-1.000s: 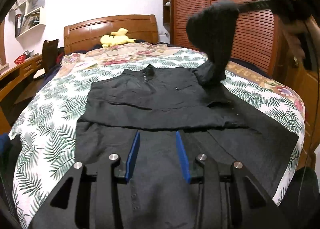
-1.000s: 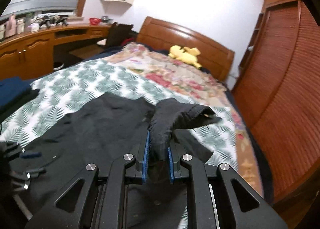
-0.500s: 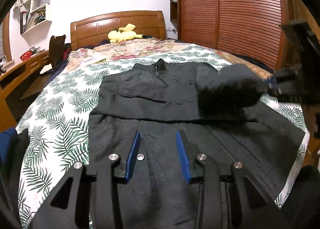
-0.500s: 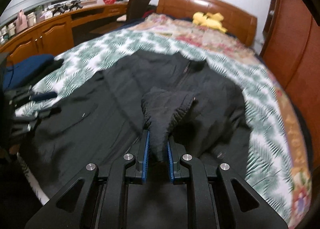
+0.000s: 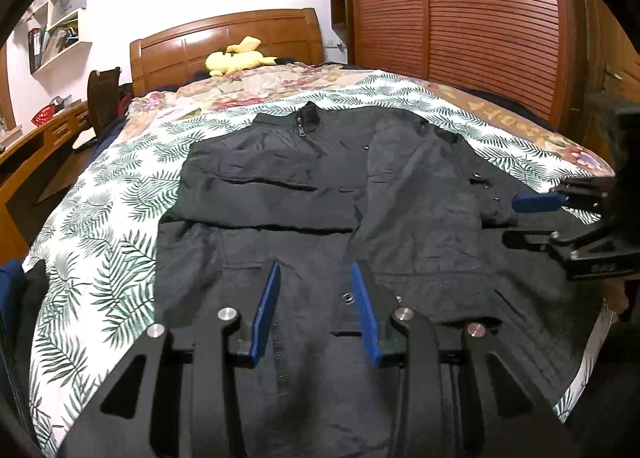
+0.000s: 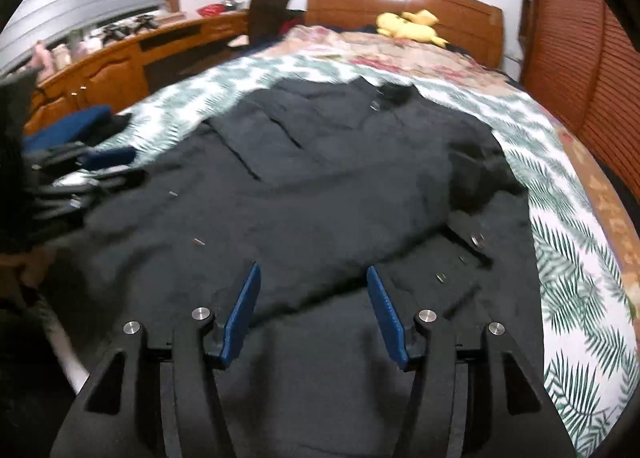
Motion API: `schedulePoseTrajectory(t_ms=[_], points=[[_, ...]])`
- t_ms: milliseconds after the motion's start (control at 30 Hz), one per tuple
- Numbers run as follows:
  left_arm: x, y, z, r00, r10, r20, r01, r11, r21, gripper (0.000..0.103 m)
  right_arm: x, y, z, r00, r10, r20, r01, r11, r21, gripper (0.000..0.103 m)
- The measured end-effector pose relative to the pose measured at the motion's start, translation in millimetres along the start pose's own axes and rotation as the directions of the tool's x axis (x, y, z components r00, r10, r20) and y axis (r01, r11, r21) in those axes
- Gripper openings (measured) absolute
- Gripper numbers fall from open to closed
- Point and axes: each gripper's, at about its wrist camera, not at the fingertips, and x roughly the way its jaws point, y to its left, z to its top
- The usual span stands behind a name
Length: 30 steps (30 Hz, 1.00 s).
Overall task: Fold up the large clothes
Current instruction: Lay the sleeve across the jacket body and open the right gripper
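A large black jacket (image 5: 280, 185) lies front-up on the leaf-print bedspread (image 5: 100, 242), its zipped collar (image 5: 305, 119) at the far end. Its right sleeve (image 5: 404, 193) is folded diagonally across the body and lies flat. My right gripper (image 6: 312, 272) hovers low over that sleeve (image 6: 340, 258); its jaws are opening and nothing is between the blue pads. In the left wrist view the right gripper (image 5: 520, 219) is at the jacket's right edge. My left gripper (image 5: 314, 270) stands open over the hem, holding nothing. In the right wrist view the left gripper (image 6: 128, 165) is at the far left.
A yellow plush toy (image 5: 236, 57) lies by the wooden headboard (image 5: 224, 37). Slatted wardrobe doors (image 5: 460, 9) run along the right side of the bed. A wooden desk (image 6: 120, 61) and a chair (image 5: 102, 97) stand on the left. Dark blue clothes (image 6: 72, 125) sit at the bed's left edge.
The right gripper came down with the sleeve cuff, laid it across the jacket and let go. The sleeve now lies flat. The left gripper has hardly moved.
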Motion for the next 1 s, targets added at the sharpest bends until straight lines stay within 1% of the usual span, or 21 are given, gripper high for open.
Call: schedulePoseTrajectory(t_ms=[133,300,400,500,667,767,933,1000], points=[[7,-11,2,1.000,-0.019,-0.012,0.019,1.000,0.007,0.035,9,-17,-14,0.999,-0.035,0.011,0.035,0.999,0.032,0.057],[23,-20,1,0.998,-0.037,-0.046,0.038,0.999,0.016,0.035,12,-34,-29,0.999,0.010,0.041,-0.014,0.994,0.108,0.057],[32,-23,-1,0.996,-0.052,-0.077,0.053,0.998,0.018,0.035,7,-38,-30,0.998,0.021,0.064,-0.029,0.992,0.124,0.057],[40,-24,-4,0.992,-0.052,-0.111,0.054,0.998,0.017,0.035,6,-34,-30,0.997,0.017,0.070,-0.025,0.994,0.111,0.057],[57,-20,-10,0.983,-0.054,-0.177,0.051,0.998,-0.024,0.035,7,-27,-30,0.998,0.010,0.067,-0.015,0.997,0.074,0.057],[64,-22,-14,0.976,-0.047,-0.211,0.044,0.999,-0.020,0.036,8,-27,-30,0.998,0.014,0.067,-0.019,0.997,0.072,0.057],[78,-31,-15,0.962,0.007,-0.274,-0.004,1.000,0.011,0.042,8,-30,-29,0.997,0.028,0.066,-0.034,0.996,0.088,0.057],[84,-31,-13,0.956,0.025,-0.293,-0.024,1.000,0.006,0.049,9,-31,-29,0.997,0.035,0.064,-0.041,0.995,0.092,0.057]])
